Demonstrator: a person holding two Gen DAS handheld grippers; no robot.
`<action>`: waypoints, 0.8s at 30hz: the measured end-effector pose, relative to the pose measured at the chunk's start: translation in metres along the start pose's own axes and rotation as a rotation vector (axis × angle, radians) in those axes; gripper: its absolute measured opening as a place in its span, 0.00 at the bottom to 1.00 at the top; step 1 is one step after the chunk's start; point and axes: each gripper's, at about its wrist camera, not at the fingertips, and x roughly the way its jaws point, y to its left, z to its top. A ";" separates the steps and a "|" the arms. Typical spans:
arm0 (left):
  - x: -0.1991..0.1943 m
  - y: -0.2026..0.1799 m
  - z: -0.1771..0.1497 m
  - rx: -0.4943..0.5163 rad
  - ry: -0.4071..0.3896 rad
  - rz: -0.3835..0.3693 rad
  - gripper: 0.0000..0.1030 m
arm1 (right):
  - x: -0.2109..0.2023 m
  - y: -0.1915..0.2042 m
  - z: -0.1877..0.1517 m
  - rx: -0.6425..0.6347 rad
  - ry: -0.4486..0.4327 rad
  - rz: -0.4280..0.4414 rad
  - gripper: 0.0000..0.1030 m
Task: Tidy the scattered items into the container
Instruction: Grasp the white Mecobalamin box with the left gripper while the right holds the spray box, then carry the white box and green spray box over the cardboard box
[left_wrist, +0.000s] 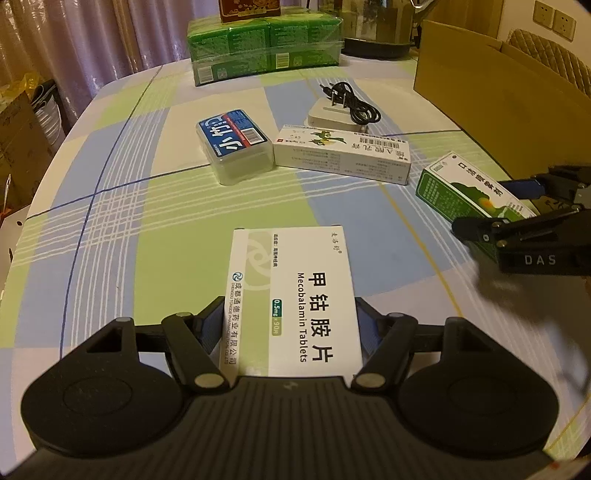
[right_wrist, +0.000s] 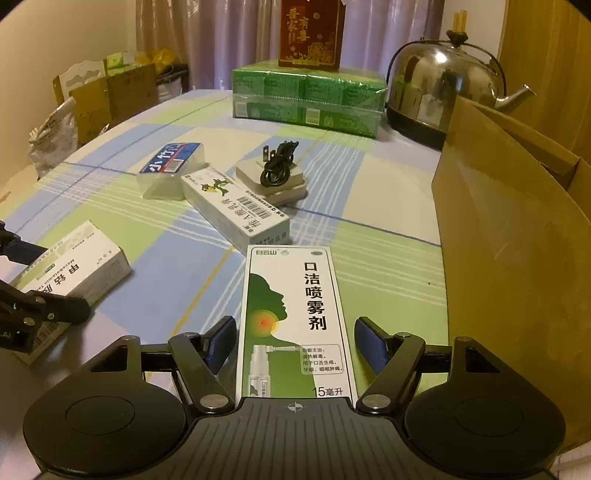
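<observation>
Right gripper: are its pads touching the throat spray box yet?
Apart. The right wrist view shows the right gripper straddling the throat spray box, with tablecloth visible between the box and each blue pad.

- Left tool (left_wrist: 291, 325) clamped on Mecobalamin box (left_wrist: 295, 295), six o'clock.
- Green spray box (left_wrist: 465, 192) at three o'clock, in right tool (left_wrist: 517, 206).
- Cardboard container (left_wrist: 491, 107) at two o'clock on counter (left_wrist: 155, 221).
</observation>
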 end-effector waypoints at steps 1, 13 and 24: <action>0.000 0.000 0.000 -0.001 0.000 0.002 0.68 | 0.000 0.000 0.000 0.000 0.001 0.000 0.60; -0.002 -0.003 0.002 -0.014 0.001 -0.025 0.65 | -0.013 0.002 -0.003 0.012 -0.002 0.006 0.51; -0.032 -0.018 -0.007 -0.011 -0.033 -0.093 0.65 | -0.064 0.003 -0.021 0.088 -0.015 0.004 0.51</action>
